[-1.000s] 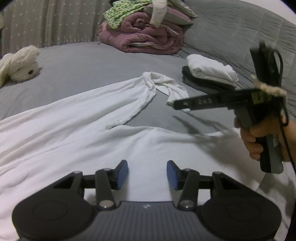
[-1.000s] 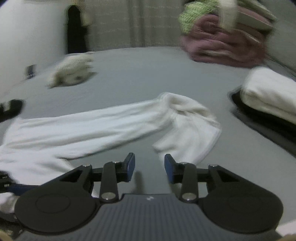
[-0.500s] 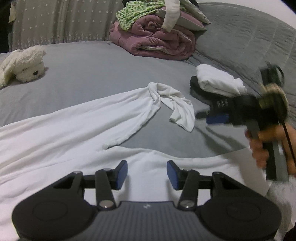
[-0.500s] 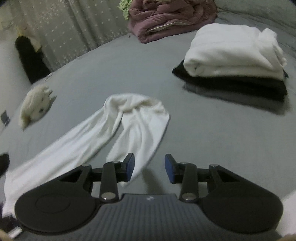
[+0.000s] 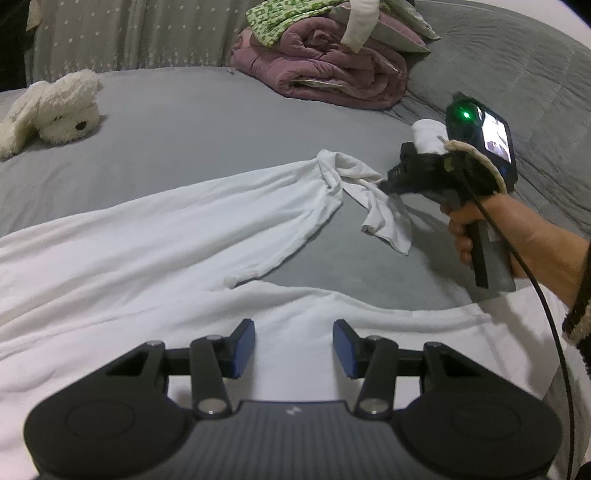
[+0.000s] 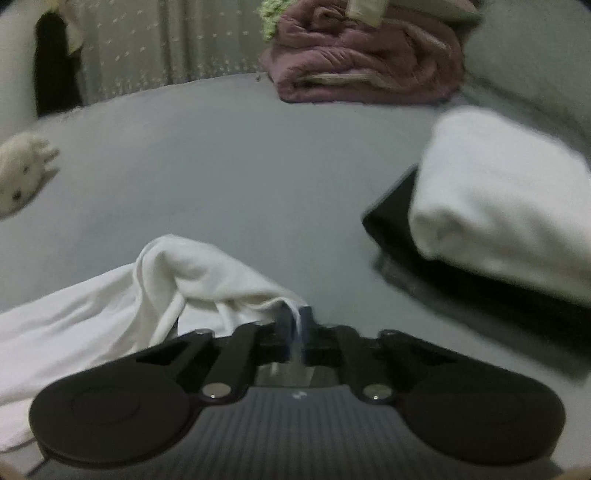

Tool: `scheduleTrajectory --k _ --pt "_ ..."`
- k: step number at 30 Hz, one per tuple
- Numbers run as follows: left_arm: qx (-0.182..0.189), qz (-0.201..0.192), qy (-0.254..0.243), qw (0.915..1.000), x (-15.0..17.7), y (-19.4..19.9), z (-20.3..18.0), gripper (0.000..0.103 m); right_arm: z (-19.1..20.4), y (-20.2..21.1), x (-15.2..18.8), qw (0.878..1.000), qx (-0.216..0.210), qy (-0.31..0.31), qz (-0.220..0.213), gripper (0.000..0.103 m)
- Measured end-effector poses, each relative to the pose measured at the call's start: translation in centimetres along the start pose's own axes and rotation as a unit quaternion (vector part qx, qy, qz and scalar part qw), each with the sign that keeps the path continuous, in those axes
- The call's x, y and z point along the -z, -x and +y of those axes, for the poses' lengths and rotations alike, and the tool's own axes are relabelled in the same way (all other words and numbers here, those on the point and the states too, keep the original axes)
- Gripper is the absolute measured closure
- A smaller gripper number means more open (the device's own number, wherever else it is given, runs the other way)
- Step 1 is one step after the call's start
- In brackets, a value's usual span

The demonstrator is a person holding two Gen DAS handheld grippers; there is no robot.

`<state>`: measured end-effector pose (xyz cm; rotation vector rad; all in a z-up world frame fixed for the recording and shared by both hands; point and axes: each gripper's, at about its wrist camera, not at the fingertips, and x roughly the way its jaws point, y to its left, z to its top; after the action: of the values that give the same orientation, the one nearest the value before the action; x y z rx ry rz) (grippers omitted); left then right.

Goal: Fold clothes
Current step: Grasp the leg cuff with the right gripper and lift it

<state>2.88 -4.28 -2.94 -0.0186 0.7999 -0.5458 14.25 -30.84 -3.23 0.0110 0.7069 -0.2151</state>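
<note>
White shirt [image 5: 147, 258], sleeve [image 6: 207, 280] crumpled in right fingers [image 6: 284, 325]; left fingers [image 5: 243, 347] apart.

Plush dog [image 5: 55, 110], maroon quilt [image 5: 328, 74] on grey bed [image 5: 184, 122]; dotted curtain [image 5: 129, 33] behind.

White shirt [image 5: 155, 236]: soft knit cloth, matt, lightly creased. Bed sheet [image 5: 207, 122]: smooth grey cloth, matt. Grey cover [image 5: 517, 74] at right: quilted, stitched lines. Mauve comforter [image 5: 332, 74]: puffy cloth, faint sheen. Plush toy [image 5: 51, 110]: cream, shaggy pile. Left gripper [image 5: 293, 347]: black matt plastic, ribbed body, blue rubbery pads [image 5: 245, 345], shiny metal pivot pins. Right gripper [image 6: 295, 325]: same plastic; glossy lit screen at rear. Curtain [image 5: 129, 33]: thin dotted cloth.
</note>
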Motion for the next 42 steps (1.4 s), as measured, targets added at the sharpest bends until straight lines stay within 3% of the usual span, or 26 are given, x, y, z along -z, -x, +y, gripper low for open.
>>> scheduleTrajectory --k 6,12,18,25,28,32,42 --pt "-0.003 -0.001 0.006 1.0000 -0.1 0.2 0.4 0.055 1.6 4.6 -0.7 0.993 0.011 0.083 -0.086 0.101" --pt "-0.007 0.002 0.012 0.9999 -0.1 0.2 0.6 0.055 2.9 10.1 1.2 0.981 -0.039 0.150 -0.118 0.101" --pt "-0.011 0.002 0.009 0.9999 -0.1 0.3 0.5 0.055 5.3 12.1 4.1 0.966 -0.112 0.220 -0.081 0.101" --pt "-0.011 0.004 0.012 0.9999 -0.2 0.3 0.5 0.055 7.2 11.7 7.3 0.950 -0.150 0.272 -0.003 0.099" --pt "-0.011 0.005 0.014 0.9998 -0.2 0.4 0.5 0.055 6.7 11.8 6.9 0.951 -0.170 0.257 0.017 0.091" --pt "-0.011 0.007 0.015 0.9998 -0.2 0.4 0.5 0.055 5.2 12.5 5.6 0.960 -0.180 0.216 0.014 0.061" --pt "-0.012 0.008 0.009 0.9998 -0.1 0.2 0.3 0.055 2.4 7.4 2.1 0.987 -0.140 0.072 0.032 0.061"
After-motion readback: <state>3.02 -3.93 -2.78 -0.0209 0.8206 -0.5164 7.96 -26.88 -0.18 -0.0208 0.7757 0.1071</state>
